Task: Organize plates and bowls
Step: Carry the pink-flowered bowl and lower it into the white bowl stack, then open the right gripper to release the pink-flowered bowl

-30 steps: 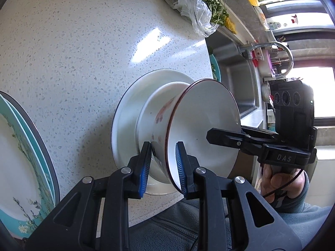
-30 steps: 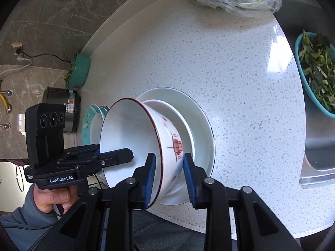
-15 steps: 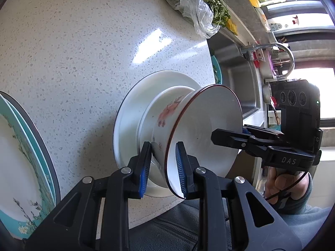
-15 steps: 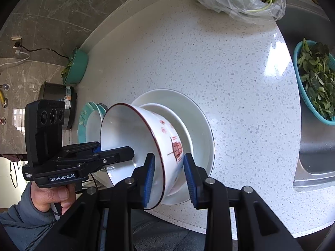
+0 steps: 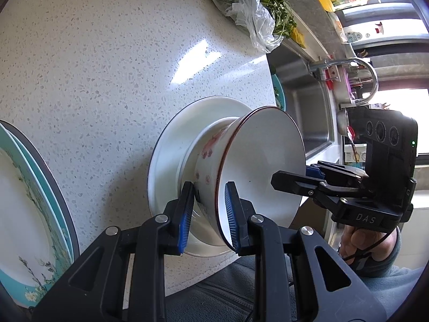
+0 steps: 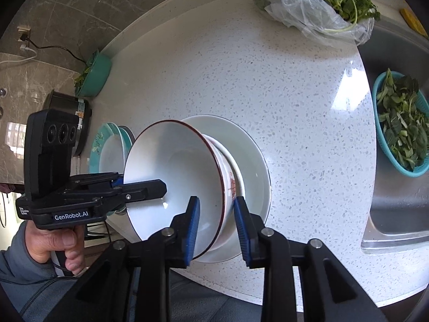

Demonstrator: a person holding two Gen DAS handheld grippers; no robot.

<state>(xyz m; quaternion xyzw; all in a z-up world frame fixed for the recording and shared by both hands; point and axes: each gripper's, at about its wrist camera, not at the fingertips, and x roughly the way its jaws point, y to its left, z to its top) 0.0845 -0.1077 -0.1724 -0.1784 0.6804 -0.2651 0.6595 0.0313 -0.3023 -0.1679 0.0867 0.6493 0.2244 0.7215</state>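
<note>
A white bowl (image 5: 262,166) with a red rim and red painting sits in a white plate (image 5: 171,145) on the speckled counter; both also show in the right wrist view, bowl (image 6: 177,171) and plate (image 6: 249,147). My left gripper (image 5: 207,212) straddles the bowl's rim on one side, jaws slightly apart from the wall. My right gripper (image 6: 217,225) straddles the rim on the opposite side, also with a small gap. A stack of teal-rimmed flowered plates (image 5: 24,201) stands to the left; it also shows in the right wrist view (image 6: 107,145).
A bag of greens (image 5: 254,8) lies at the counter's far edge. A steel sink (image 6: 396,187) holds a teal basket of leaves (image 6: 399,123). A teal bowl (image 6: 93,75) and a cooker (image 6: 67,118) stand by the wall. A faucet (image 5: 356,72) rises over the sink.
The bowl has come down and settled into the white plate. Both grippers moved with it and their jaws have widened slightly around the rim.
</note>
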